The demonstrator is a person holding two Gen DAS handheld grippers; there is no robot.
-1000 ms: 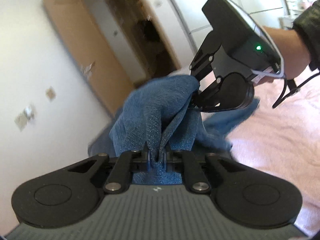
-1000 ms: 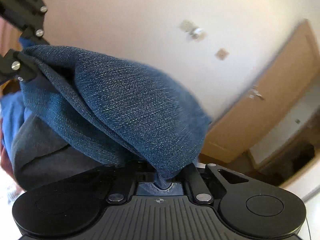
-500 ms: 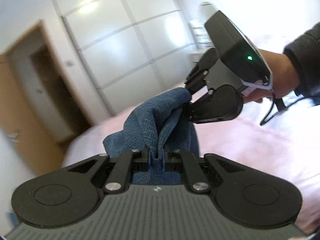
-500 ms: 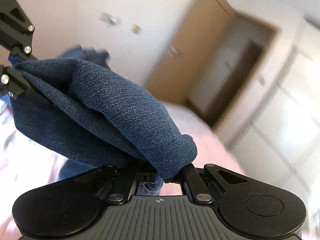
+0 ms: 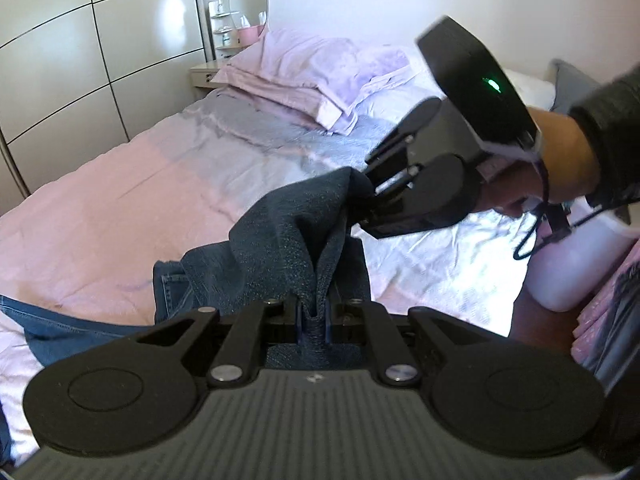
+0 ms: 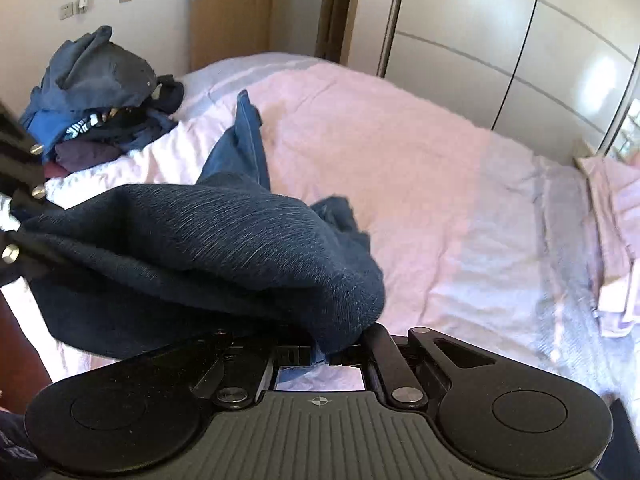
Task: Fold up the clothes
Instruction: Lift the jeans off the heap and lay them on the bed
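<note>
While my left gripper (image 5: 314, 316) pinches a fold of the dark blue denim jeans (image 5: 288, 248) between its closed fingers, my right gripper (image 5: 366, 196) is clamped on another bunch of the same cloth just ahead. Held up between both claws, the jeans sag above the pink-covered bed (image 6: 420, 168), with one leg trailing on the cover. A heap of dark clothes (image 6: 100, 92) sits at the bed's far corner.
</note>
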